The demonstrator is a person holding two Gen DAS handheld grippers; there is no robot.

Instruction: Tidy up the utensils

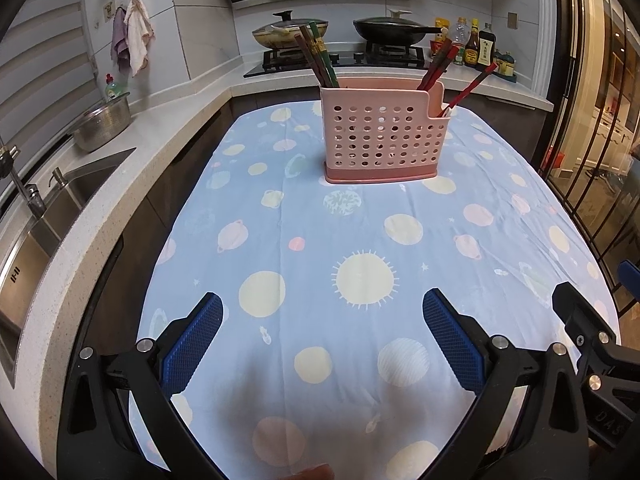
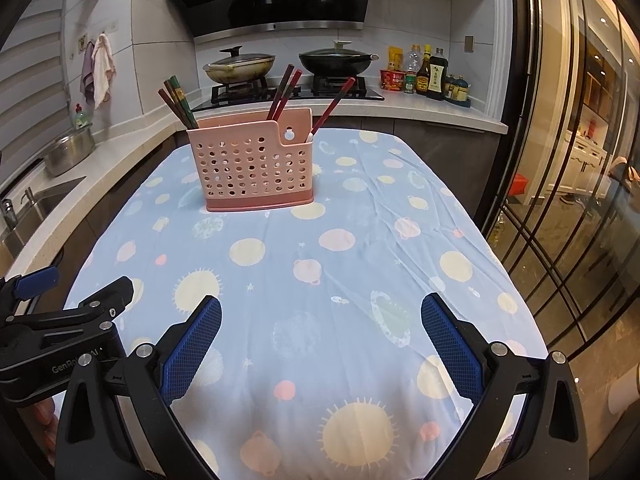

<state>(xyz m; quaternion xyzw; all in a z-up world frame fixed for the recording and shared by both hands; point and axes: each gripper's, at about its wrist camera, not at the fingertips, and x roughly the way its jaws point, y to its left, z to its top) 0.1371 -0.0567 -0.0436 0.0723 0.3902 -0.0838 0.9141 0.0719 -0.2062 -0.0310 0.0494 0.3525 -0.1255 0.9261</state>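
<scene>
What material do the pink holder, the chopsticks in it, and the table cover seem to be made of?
Pink holder: probably moulded plastic, matte, with even round holes and smooth rounded edges.
Chopsticks: rigid sticks with a slightly glossy red, brown and green surface; lacquered wood or plastic, I cannot tell which.
Table cover: looks like thin woven fabric, matte, because it shows soft creases and a printed planet pattern.
</scene>
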